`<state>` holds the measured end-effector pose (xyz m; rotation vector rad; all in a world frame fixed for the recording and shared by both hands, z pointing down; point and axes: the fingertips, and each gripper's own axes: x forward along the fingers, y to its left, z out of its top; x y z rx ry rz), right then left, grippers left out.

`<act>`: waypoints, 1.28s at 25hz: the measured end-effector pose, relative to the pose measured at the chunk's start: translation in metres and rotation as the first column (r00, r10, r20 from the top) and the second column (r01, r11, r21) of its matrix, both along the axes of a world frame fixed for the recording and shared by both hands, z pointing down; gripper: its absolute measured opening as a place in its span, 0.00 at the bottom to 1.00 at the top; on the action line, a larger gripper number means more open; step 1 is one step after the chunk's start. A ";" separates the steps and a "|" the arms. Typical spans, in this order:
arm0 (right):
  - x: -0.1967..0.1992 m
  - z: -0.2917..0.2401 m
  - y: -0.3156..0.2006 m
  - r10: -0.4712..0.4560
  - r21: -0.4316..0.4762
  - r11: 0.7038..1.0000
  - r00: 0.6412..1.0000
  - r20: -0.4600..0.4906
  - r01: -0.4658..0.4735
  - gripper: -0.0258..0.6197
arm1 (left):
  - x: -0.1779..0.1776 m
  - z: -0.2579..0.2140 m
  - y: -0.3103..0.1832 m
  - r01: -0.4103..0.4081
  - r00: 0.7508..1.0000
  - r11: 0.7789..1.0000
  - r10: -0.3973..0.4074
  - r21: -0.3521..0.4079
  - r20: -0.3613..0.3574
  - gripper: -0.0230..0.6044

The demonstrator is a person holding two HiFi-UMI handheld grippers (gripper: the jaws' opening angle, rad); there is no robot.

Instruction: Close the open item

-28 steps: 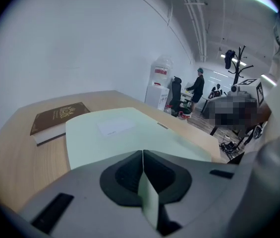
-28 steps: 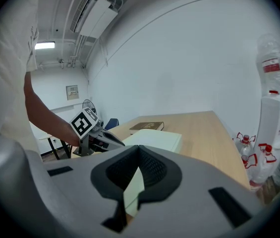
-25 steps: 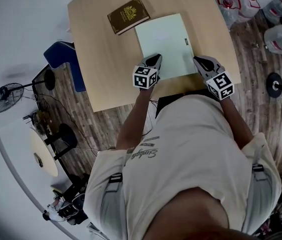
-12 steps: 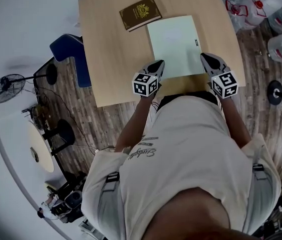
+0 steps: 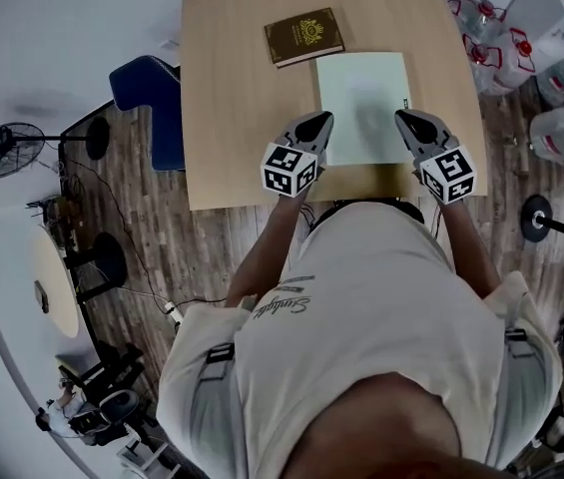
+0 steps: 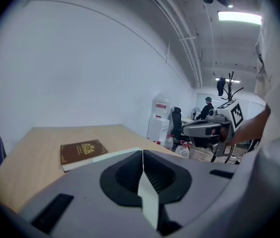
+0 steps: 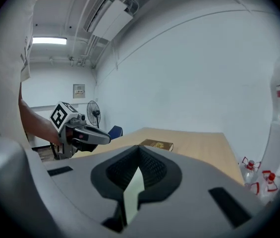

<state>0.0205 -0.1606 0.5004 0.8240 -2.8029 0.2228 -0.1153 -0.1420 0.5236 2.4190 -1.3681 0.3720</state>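
Observation:
A pale green book (image 5: 363, 108) lies flat and closed on the wooden table (image 5: 232, 98), near its front edge. A brown book with a gold emblem (image 5: 304, 36) lies closed just beyond it. My left gripper (image 5: 313, 126) hovers at the green book's near left edge, its jaws shut on nothing. My right gripper (image 5: 408, 123) hovers at the near right edge, also shut and empty. The left gripper view shows its shut jaws (image 6: 142, 152), the brown book (image 6: 83, 150) and the right gripper (image 6: 214, 128). The right gripper view shows its shut jaws (image 7: 139, 150), the brown book (image 7: 157, 144) and the left gripper (image 7: 80, 133).
A blue chair (image 5: 147, 98) stands at the table's left side. Several water bottles (image 5: 561, 68) sit on the floor to the right, with a round stand base (image 5: 534, 218) nearer me. A fan (image 5: 2, 150) stands far left.
The head view has shifted, so the table sits further right in the frame. Both grippers have drawn back slightly from over the green book to its near corners. The books have not moved.

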 end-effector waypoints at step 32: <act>-0.036 -0.173 -0.031 0.000 0.287 0.957 0.994 0.107 -0.031 0.03 | -0.058 -0.187 -0.049 0.116 0.986 0.944 -0.073 0.308 -0.148 0.06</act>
